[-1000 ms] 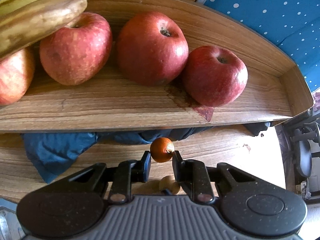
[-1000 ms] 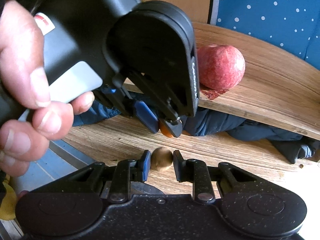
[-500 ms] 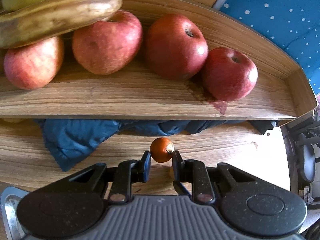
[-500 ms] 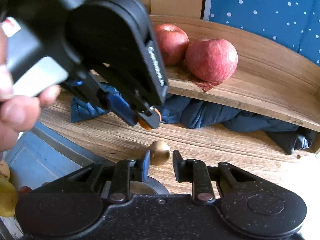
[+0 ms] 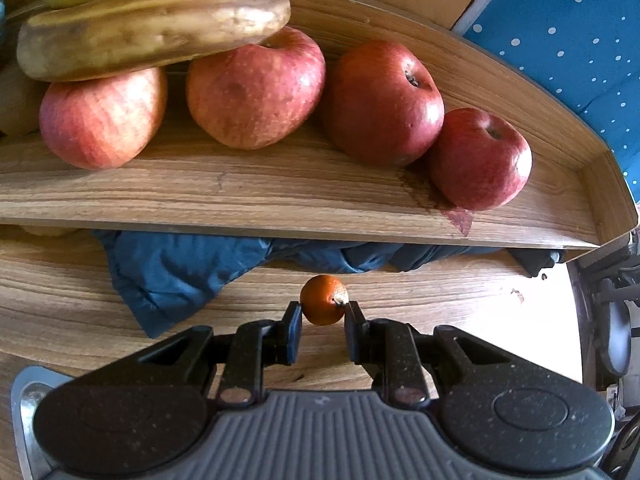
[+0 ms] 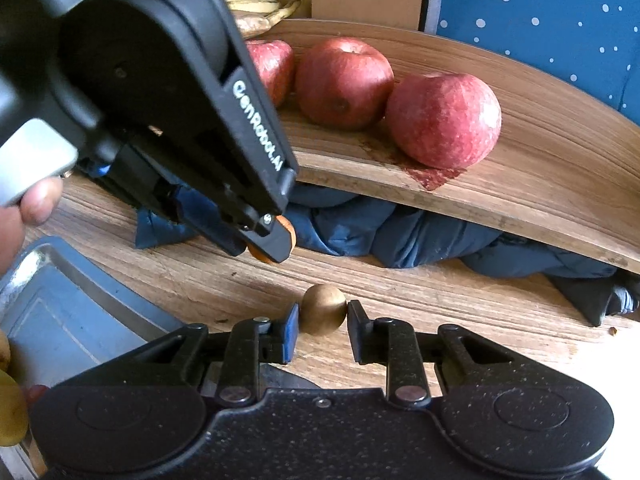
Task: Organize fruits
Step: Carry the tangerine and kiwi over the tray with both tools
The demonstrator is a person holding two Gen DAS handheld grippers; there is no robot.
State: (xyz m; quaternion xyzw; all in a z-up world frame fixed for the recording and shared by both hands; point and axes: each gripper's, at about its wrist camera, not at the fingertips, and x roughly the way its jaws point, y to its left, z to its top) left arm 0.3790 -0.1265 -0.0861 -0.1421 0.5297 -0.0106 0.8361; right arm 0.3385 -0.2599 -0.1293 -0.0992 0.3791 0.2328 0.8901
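My left gripper (image 5: 322, 312) is shut on a small orange fruit (image 5: 322, 299) and holds it above the wooden table (image 5: 440, 304), in front of the raised wooden shelf (image 5: 280, 200). It also shows in the right wrist view (image 6: 268, 246) with the orange fruit (image 6: 289, 236) peeking past its fingertips. My right gripper (image 6: 322, 316) is shut on a small round brown fruit (image 6: 323, 309), low over the table. Several red apples (image 5: 384, 100) lie in a row on the shelf, with bananas (image 5: 152, 28) resting on the left ones.
A blue cloth (image 5: 188, 272) is bunched under the shelf. A grey metal tray (image 6: 60, 312) sits at the lower left, with yellow fruit (image 6: 10, 408) at its edge. A blue dotted fabric (image 5: 568, 32) hangs behind the shelf.
Both grippers have drawn back from the shelf and shifted left, each still holding its fruit. More apples and the bananas have come into view.
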